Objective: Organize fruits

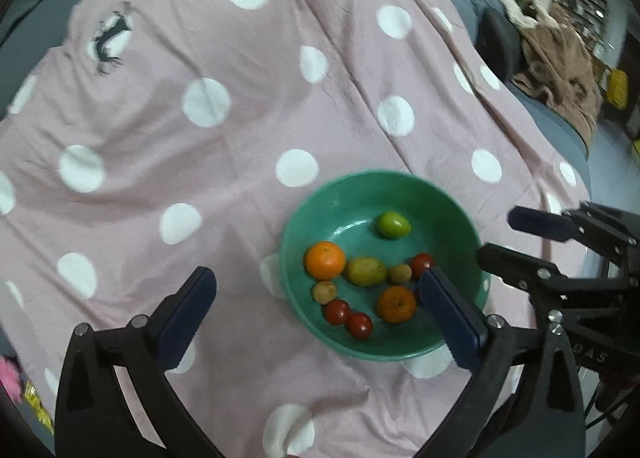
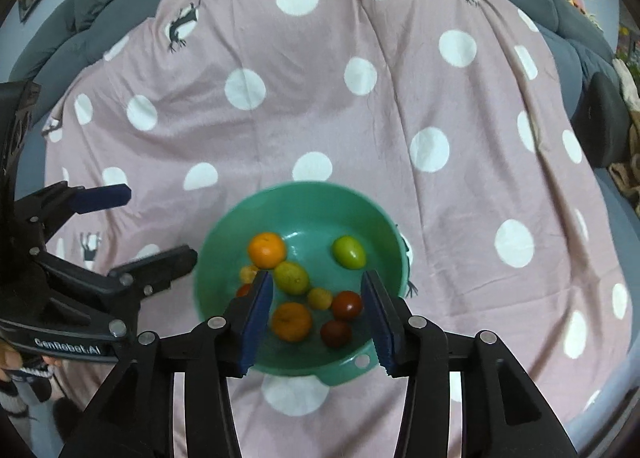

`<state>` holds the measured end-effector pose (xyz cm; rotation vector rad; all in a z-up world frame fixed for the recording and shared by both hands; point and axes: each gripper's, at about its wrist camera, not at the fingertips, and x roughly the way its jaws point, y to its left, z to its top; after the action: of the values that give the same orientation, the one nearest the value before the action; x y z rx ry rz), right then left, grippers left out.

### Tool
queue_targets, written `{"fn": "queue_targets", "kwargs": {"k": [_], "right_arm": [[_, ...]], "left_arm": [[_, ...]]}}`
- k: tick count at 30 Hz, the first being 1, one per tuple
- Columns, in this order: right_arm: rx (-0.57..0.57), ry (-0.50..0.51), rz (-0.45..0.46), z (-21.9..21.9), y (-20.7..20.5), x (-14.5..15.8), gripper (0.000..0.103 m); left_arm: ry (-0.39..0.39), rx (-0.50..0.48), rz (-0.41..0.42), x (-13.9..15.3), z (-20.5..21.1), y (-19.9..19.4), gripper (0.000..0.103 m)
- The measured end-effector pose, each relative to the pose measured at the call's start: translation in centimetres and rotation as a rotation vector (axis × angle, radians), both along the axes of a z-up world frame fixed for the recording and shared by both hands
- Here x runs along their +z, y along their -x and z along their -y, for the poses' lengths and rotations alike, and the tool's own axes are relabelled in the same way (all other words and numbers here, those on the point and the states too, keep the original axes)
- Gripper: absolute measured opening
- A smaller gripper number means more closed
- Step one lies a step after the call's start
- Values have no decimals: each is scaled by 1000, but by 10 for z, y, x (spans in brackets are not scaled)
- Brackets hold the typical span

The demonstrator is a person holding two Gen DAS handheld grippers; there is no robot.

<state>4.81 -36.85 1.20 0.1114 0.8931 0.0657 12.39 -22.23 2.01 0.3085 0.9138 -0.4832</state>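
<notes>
Fruits, approx. nine pcs, lie in green bowl [image 2: 384, 217] on dotted pink cloth [image 2: 320, 97]. Left hand-held gripper [image 1: 316, 306]: jaws spread wide, empty. Right hand-held gripper [image 2: 318, 314]: jaws part-open above bowl, nothing held, incl. orange [image 2: 291, 321] below.

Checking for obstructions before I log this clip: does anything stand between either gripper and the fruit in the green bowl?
Nothing visible does. The left gripper and the right gripper both hang open and empty above the green bowl, whose top is uncovered. The fruits, such as the orange, lie loose inside.
</notes>
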Motion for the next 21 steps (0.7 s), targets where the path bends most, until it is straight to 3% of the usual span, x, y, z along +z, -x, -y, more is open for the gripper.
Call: {"fn": "queue_targets", "kwargs": {"k": [5, 13, 21], "right_arm": [[40, -4, -19, -3, 7, 35, 48], [70, 8, -30, -5, 16, 64, 48], [50, 25, -6, 0, 19, 83, 48]], "left_arm": [[-58, 78, 11, 26, -4, 5, 102], [-30, 70, 55, 70, -3, 24, 102], [-39, 82, 83, 91, 2, 31, 102]]}}
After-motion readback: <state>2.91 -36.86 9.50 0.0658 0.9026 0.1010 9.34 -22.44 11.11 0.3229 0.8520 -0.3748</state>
